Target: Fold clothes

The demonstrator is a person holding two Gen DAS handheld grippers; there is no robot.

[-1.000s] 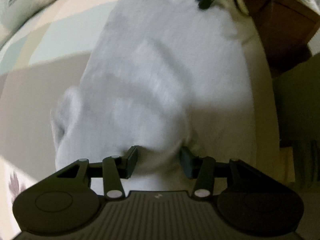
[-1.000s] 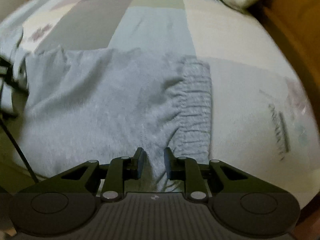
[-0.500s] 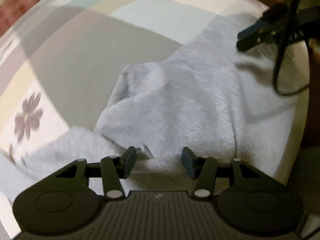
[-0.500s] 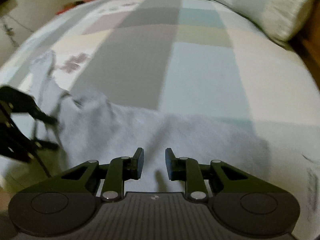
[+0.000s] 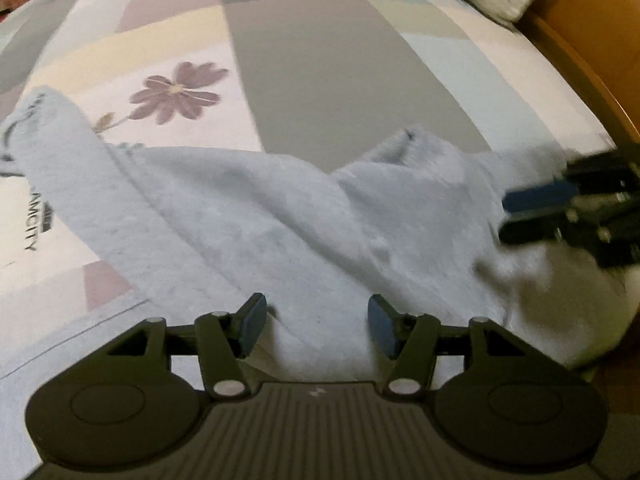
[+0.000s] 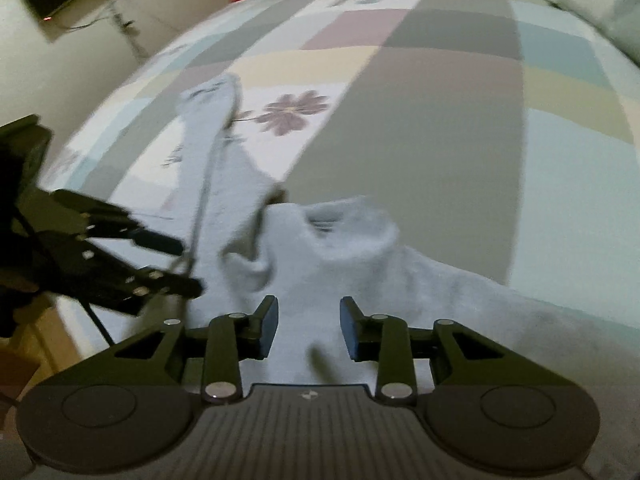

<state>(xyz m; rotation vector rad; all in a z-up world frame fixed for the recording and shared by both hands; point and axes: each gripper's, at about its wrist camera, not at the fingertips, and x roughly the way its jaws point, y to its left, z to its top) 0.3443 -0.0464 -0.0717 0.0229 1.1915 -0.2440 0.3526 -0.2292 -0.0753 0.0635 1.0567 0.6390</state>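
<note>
A pale grey fleece garment [image 5: 256,220] lies spread on the patchwork bedcover [image 5: 320,60], close to the bed's near edge. It looks soft and fuzzy, and it is rumpled rather than flat. One long narrow part [image 6: 212,128] stretches away across the cover, past the printed purple flower [image 6: 292,112], and ends in a cuff-like tip. Near the middle the cloth bunches up into a raised, rounded fold [image 6: 348,224] with a dark opening showing in its top. The rest slopes off in broad, shallow creases toward the bed's edge, where the cloth drapes a little over the side. Blur hides the finer seams.
</note>
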